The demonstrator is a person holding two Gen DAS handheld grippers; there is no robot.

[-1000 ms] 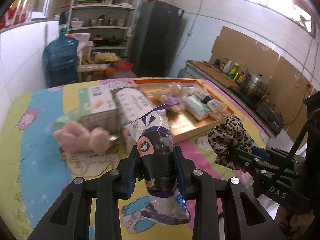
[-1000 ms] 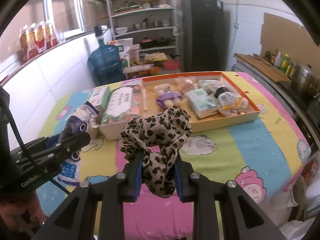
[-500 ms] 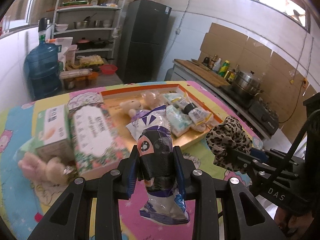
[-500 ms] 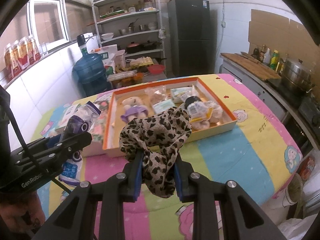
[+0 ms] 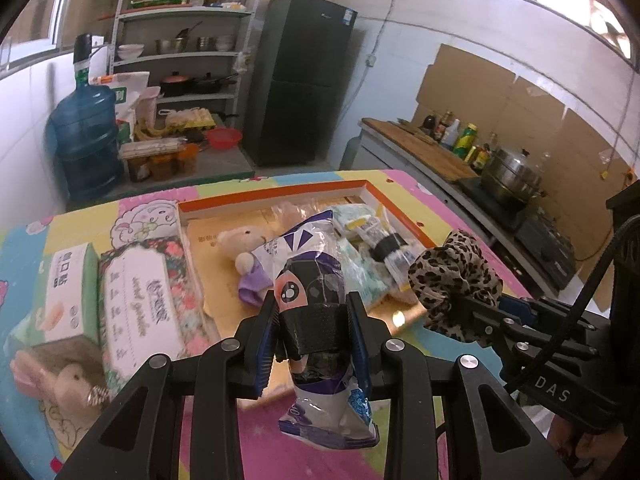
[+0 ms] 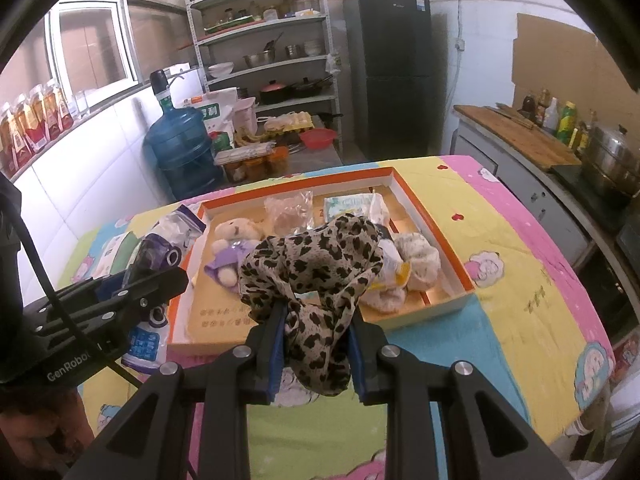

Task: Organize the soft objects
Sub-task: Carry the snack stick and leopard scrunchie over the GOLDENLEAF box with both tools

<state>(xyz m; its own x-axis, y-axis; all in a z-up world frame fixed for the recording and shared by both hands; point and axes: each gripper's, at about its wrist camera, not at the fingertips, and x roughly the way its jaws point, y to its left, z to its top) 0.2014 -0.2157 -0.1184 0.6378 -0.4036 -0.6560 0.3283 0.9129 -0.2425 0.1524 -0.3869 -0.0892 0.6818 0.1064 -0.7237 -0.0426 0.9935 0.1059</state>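
My left gripper (image 5: 314,344) is shut on a clear packet (image 5: 316,300) with a dark rolled item and a purple-white label, held above the near edge of the orange-rimmed tray (image 5: 276,197). Beside it on the right, my right gripper (image 6: 316,350) is shut on a leopard-print cloth (image 6: 316,264) that hangs between its pads, also over the tray's (image 6: 432,224) near side. Inside the tray lie a small teddy in purple (image 6: 232,240), several wrapped packets (image 6: 348,206) and a fuzzy white sock roll (image 6: 416,258). The cloth hides part of the tray's middle.
Left of the tray stand a floral tissue box (image 5: 148,292) and a green-white box (image 5: 70,296), with a pink plush (image 5: 52,376) before them. The table wears a bright cartoon cloth (image 6: 520,280). Behind are a water bottle (image 6: 180,148), shelves and a fridge; a counter with a pot at the right.
Both grippers have carried their loads sideways across the table, from in front of the boxes to in front of the tray. Grips are unchanged.
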